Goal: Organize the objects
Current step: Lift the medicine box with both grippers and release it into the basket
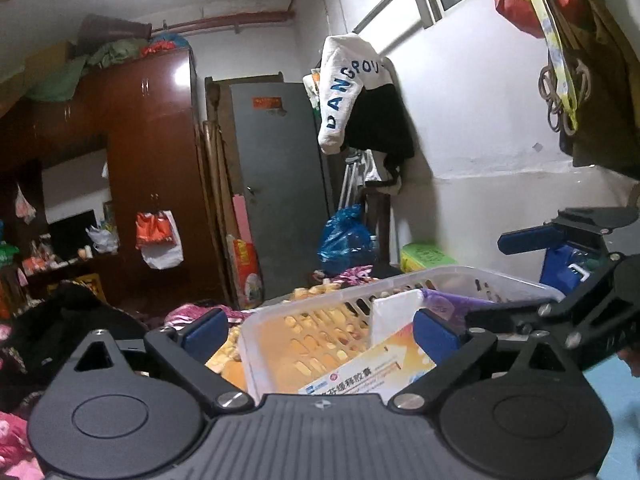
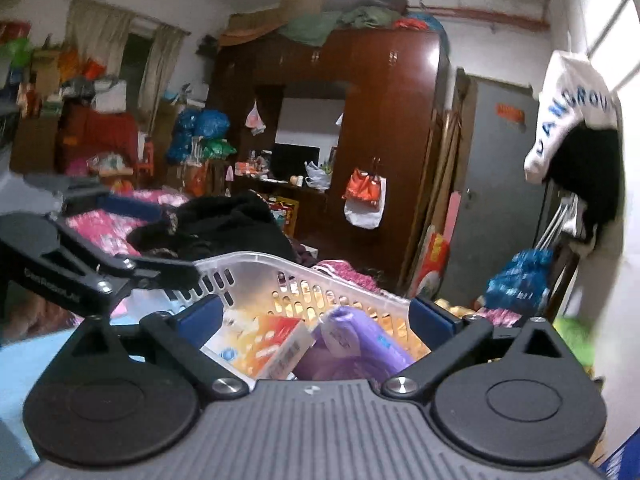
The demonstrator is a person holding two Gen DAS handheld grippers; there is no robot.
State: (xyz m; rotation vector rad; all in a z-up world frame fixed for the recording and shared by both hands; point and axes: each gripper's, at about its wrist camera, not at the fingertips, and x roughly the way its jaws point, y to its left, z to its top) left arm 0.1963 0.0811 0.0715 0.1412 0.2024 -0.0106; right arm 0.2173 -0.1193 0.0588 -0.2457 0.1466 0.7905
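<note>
Basket: translucent white plastic basket with slotted walls, sitting low and straight ahead of both grippers, seemingly on bedding; its far rim shows in the right wrist view.
Contents: a white and orange printed medicine box leaning near the left side, a flat white card or box upright behind it, and a purple plastic-wrapped roll toward the right side.
Key relation: everything lies forward and below the fingers; the printed box sits between the left gripper's pads, the purple roll between the right gripper's pads, so each hand is nearest its own item.
Long axis: the purple roll runs roughly away from the right camera, angled left; the printed box tilts up to the right.
Left gripper: fingers spread wide, clamped on nothing, hanging over the near wall of the basket.
Right gripper: fingers likewise wide apart and empty, over the basket's near right corner.
Cross view: each gripper appears at the edge of the other's camera, just beside one another.
Look of items: box print is glossy with blue text; roll is soft and wrinkled, likely to deform when squeezed.
Judged step: probably sorting items in or out of the basket; which item comes next cannot be told.
Surroundings: dark red wardrobe and grey door, well apart.
</note>
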